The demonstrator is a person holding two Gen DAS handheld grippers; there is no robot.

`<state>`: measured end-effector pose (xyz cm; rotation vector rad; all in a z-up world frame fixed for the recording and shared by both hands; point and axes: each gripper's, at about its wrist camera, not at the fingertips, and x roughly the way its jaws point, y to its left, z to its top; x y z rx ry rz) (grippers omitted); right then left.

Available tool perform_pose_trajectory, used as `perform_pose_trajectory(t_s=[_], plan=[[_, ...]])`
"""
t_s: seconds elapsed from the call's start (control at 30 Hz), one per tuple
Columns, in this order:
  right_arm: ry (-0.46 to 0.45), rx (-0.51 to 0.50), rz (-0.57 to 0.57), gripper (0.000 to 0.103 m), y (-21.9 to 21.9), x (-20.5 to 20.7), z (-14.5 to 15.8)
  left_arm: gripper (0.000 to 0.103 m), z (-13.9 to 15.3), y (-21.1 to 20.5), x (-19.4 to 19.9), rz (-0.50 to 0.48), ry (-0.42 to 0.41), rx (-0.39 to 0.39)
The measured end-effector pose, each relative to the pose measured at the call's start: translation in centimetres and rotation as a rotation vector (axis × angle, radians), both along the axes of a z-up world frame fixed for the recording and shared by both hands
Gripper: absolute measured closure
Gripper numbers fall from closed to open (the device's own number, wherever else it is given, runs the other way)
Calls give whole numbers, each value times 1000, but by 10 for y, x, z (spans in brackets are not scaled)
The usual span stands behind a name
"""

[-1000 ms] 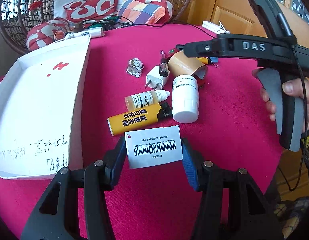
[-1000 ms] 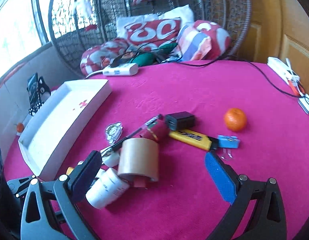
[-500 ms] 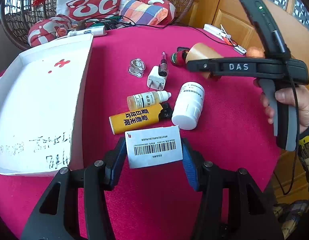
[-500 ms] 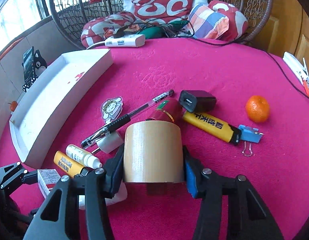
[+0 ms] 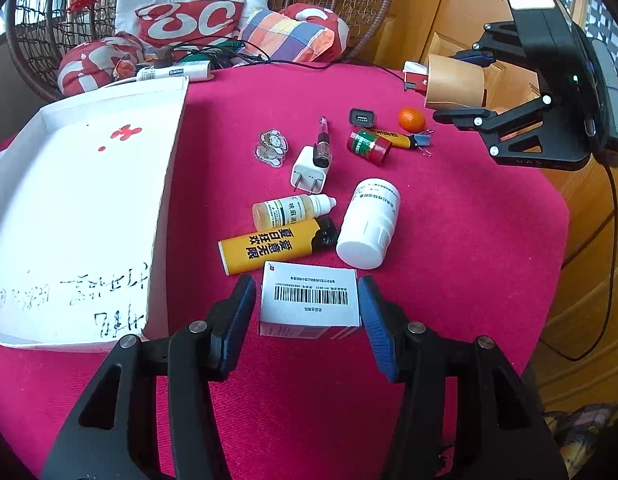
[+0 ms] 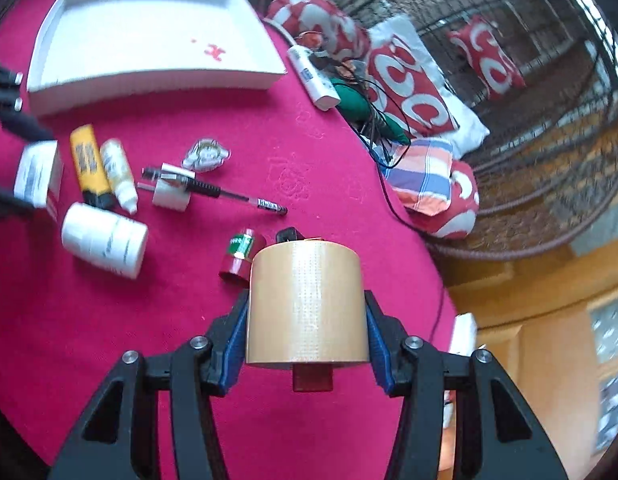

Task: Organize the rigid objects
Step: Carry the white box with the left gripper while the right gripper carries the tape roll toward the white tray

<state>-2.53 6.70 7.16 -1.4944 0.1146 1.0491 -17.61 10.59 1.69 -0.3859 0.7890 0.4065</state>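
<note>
My right gripper [image 6: 305, 332] is shut on a brown tape roll [image 6: 307, 304] and holds it above the table; the roll [image 5: 455, 82] also shows high at the right in the left wrist view. My left gripper [image 5: 307, 304] stands around a small white barcode box [image 5: 309, 300] that rests on the red cloth; its pads sit a little apart from the box sides. A white tray [image 5: 77, 208] lies to the left. Ahead of the box lie a yellow lighter [image 5: 277, 246], a dropper bottle [image 5: 293, 210] and a white pill bottle [image 5: 369, 224].
Further back lie a white plug [image 5: 309, 170], a pen [image 5: 323, 140], a charm [image 5: 271, 146], a red-green can [image 5: 369, 146], a black charger [image 5: 363, 117], another yellow lighter [image 5: 397, 138] and an orange [image 5: 411, 119]. Cushions and a wicker chair stand behind the table.
My right gripper closed on the tape roll and lifted it up and to the right. My left gripper opened a little around the barcode box, which now rests on the cloth.
</note>
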Motion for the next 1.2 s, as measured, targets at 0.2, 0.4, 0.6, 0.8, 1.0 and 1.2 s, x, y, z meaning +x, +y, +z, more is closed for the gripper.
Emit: perform_pose_trajectory(t_s=[0.2, 0.4, 0.6, 0.8, 1.0, 1.2], plan=[[-412, -178, 235, 51, -19, -14, -23, 50, -3, 3, -2, -6, -10, -32], [-568, -230, 319, 51, -28, -15, -21, 50, -12, 3, -2, -5, 0, -56], [-727, -222, 459, 51, -50, -28, -20, 50, -15, 3, 0, -2, 12, -59], [-837, -400, 585, 51, -62, -24, -48, 50, -17, 2, 0, -4, 8, -47], [-804, -368, 536, 51, -45, -28, -38, 50, -17, 3, -3, -1, -10, -54], [-548, -86, 318, 51, -42, -40, 8, 52, -17, -1, -5, 5, -17, -36]])
